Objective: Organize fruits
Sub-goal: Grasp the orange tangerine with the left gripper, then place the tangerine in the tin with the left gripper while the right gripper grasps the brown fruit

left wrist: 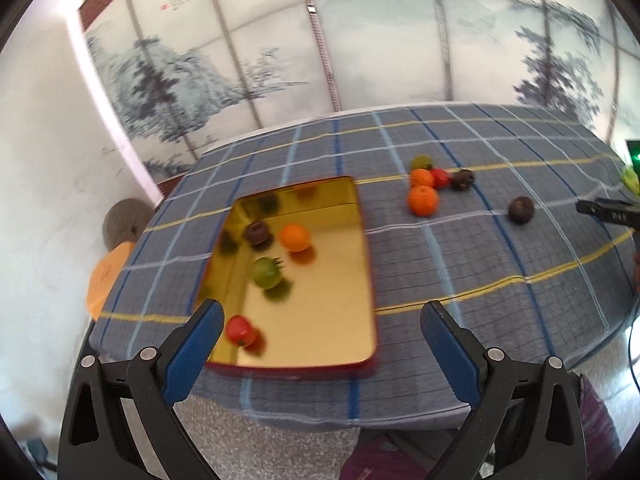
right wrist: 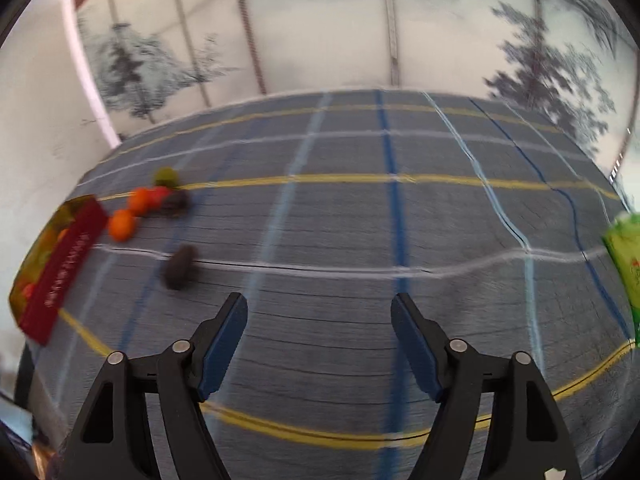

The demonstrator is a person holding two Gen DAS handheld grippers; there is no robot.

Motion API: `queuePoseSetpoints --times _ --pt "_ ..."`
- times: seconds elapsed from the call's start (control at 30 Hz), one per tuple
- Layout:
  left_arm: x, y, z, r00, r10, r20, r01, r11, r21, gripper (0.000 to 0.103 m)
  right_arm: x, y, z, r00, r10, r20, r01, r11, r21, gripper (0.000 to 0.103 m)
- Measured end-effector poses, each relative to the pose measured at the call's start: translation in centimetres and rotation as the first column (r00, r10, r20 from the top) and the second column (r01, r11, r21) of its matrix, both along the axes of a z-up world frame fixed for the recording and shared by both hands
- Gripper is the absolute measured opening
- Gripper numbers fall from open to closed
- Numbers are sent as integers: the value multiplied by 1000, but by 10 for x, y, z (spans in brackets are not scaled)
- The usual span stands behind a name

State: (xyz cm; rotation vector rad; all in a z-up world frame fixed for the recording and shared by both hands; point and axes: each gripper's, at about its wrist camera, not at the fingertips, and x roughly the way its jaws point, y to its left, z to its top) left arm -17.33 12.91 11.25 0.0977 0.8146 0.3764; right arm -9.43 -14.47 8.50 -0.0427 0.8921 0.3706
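Nearest in the left wrist view, the left gripper (left wrist: 320,312) hangs with jaws wide and nothing between them, above the near end of a gold tin (left wrist: 320,328). The tin's long axis runs away from the camera, on a plaid cloth (left wrist: 460,264). Inside it lie a red fruit (left wrist: 239,330), then a green one (left wrist: 265,272), an orange (left wrist: 295,237) and a dark fruit (left wrist: 257,232). Farther right on the cloth sits a cluster of loose fruit (left wrist: 430,184), with one dark fruit (left wrist: 521,209) apart.

The right wrist view, blurred, shows the right gripper (right wrist: 319,312) also wide and empty over bare cloth. Only this view shows the tin's red side wall (right wrist: 64,272) and a green packet (right wrist: 628,260) at right. The tin's floor is hidden here.
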Motion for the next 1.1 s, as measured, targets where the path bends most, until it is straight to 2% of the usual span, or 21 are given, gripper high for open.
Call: queuePoseSetpoints --times 0.07,0.17,0.23,0.37,0.47,0.57,0.63,0.67,0.8,0.9,0.93,1.0,1.03,1.1 --pt "12 -11 -1 999 -32 -15 33 999 7 98 8 -9 -4 1000 -25 -15 25 1000 5 76" --pt "33 -24 -3 992 -120 -33 119 993 -27 98 22 -18 -12 998 -42 -48 42 999 4 78" --pt "50 -34 -4 985 -170 -41 170 985 -3 98 27 -22 -15 997 -50 -60 52 998 25 84" --pt "88 -49 -4 951 -302 -60 303 953 1 98 26 -23 -15 998 -36 -46 38 998 48 90" --pt "127 -51 -11 928 -358 -102 357 934 -35 98 26 -26 -14 999 -21 -50 25 996 86 91" --pt "164 -44 -26 927 -345 -144 338 938 -70 95 24 -34 -14 998 -24 -54 31 989 142 91" --pt "186 -36 -36 926 -335 -176 317 941 -122 83 24 -35 -13 998 -27 -52 35 988 153 91" --pt "195 -33 -40 926 -325 -190 302 943 -140 80 23 -35 -12 998 -24 -50 32 987 156 91" --pt "222 -19 -61 929 -277 -247 238 955 -176 80 22 -32 -11 999 1 -46 7 986 167 91" --pt "233 -20 -74 921 -284 -268 241 953 -183 79 22 -32 -11 999 8 -49 1 985 174 92" --pt "237 -21 -80 913 -295 -281 247 949 -194 72 22 -32 -11 999 10 -49 -1 985 175 92" --pt "241 -21 -91 903 -290 -317 233 951 -205 48 23 -31 -12 998 18 -56 -8 985 174 92" --pt "239 -19 -89 918 -272 -288 216 953 -214 40 23 -30 -12 998 19 -60 -8 985 171 92" --pt "232 -16 -88 927 -254 -275 178 945 -274 39 23 -30 -12 998 20 -60 -10 985 170 92"
